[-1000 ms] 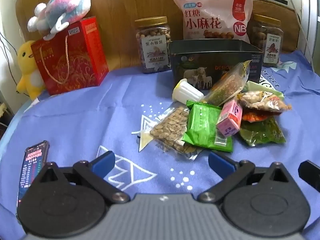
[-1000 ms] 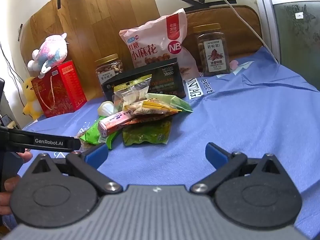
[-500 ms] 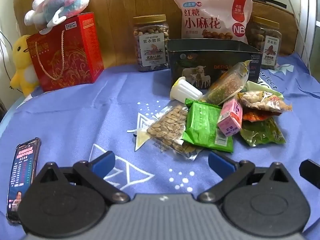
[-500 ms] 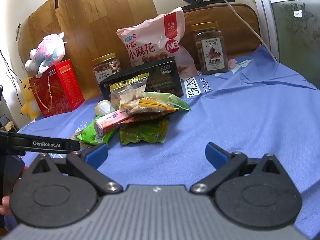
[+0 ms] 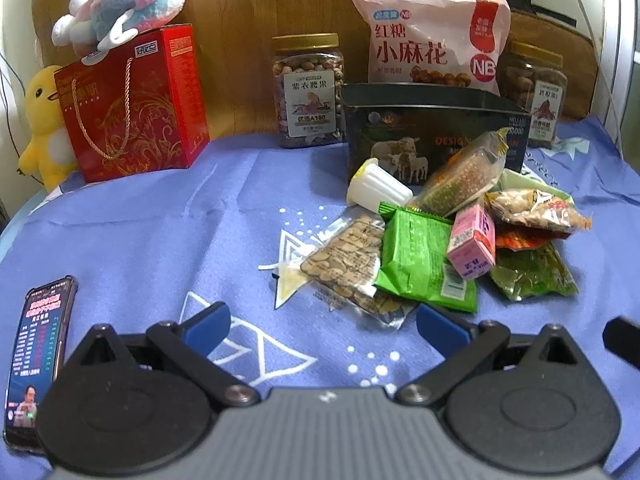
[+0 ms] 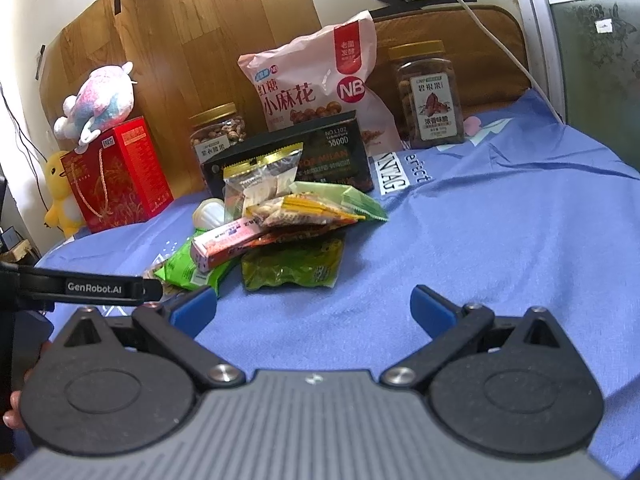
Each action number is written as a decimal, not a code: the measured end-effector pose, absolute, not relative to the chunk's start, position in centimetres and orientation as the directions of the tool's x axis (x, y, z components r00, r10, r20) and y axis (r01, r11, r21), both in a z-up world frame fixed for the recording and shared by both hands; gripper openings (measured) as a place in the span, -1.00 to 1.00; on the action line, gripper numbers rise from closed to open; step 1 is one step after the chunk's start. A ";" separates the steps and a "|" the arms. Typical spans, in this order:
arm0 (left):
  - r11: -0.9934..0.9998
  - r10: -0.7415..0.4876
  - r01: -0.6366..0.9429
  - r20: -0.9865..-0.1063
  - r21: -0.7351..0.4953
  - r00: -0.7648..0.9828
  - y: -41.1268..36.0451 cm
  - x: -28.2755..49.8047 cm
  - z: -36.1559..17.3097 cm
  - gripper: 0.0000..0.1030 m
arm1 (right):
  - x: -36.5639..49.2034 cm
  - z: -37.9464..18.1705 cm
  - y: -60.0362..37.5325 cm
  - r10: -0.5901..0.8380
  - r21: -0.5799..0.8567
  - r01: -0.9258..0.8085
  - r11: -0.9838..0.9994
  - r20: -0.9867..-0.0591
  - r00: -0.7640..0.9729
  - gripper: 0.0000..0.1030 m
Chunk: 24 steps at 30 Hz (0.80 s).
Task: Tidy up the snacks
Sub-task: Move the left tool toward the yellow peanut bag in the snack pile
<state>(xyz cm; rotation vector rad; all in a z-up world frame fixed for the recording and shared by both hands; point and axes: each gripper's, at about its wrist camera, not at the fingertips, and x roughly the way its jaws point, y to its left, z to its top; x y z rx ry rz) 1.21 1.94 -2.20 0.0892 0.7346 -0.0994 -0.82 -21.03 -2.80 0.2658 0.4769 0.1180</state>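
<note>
Blue cloth — both hand-held grippers agape, seemingly empty

A loose heap of small snack packets is piled on the blue cloth just in front of an open dark rectangular box. A clear packet of flat brown seeds is overlapped by a green foil packet, on which a small pink carton is propped. A white ribbed plastic cup is lying on its side beside the box.
</note>
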 end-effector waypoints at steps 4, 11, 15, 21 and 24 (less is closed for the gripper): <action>0.991 -0.057 0.122 -0.659 0.053 0.750 2.6 1.1 -2.5 0.95 | 0.0 -2.2 -20.9 0.166 0.230 -0.071 0.971 -0.425 0.890 0.60; 0.994 -0.105 0.084 -0.681 -0.063 0.725 5.1 1.5 -3.2 0.91 | 2.8 -1.6 -20.9 0.168 0.180 -0.100 0.979 -0.420 0.892 0.40; 0.990 -0.144 0.105 -0.673 -0.098 0.726 5.8 1.6 -3.5 0.89 | 4.4 -1.2 -20.6 0.162 0.159 -0.105 0.982 -0.408 0.899 0.40; 0.978 -0.188 0.198 -0.646 -0.059 0.740 4.5 1.3 -3.7 0.89 | 6.7 -1.9 -19.9 0.188 0.125 -0.146 0.981 -0.464 0.866 -0.31; 0.970 -0.225 0.235 -0.635 -0.070 0.739 3.9 1.4 -3.9 0.89 | 5.5 -2.0 -20.5 0.166 0.122 -0.124 0.985 -0.453 0.876 -0.38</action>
